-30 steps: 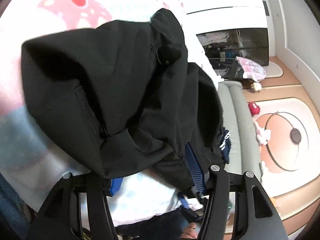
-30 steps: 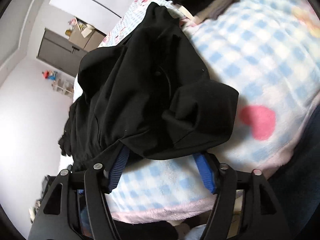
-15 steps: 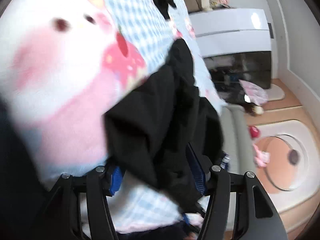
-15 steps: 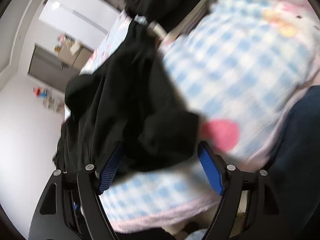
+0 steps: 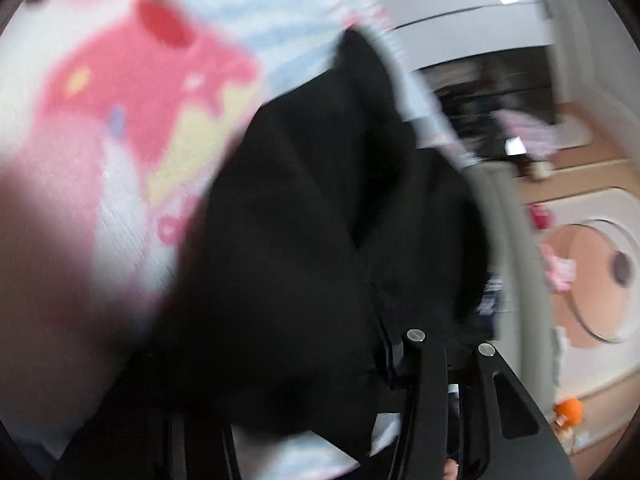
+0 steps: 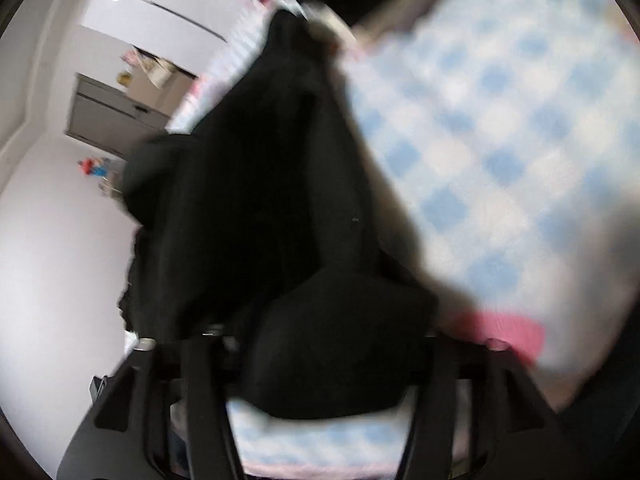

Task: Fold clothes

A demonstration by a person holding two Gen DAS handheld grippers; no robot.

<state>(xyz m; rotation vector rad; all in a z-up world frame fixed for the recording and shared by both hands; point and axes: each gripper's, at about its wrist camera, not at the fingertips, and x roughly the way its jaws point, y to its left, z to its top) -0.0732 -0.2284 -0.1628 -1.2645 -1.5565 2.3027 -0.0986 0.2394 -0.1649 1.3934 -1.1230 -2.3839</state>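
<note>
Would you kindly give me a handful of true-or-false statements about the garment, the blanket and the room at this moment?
1. The garment is black. True.
2. The blanket under it is plain green. False: it shows a blue and white check, with a pink patch near its edge.
3. In the left wrist view a red strawberry print lies on the blanket, left of the garment. True.
4. The garment lies flat and neatly folded. False: it is bunched up and covers the fingers of the right gripper.
5. The left wrist view shows only bedding. False: a floor with small objects on it shows at the right.
</note>
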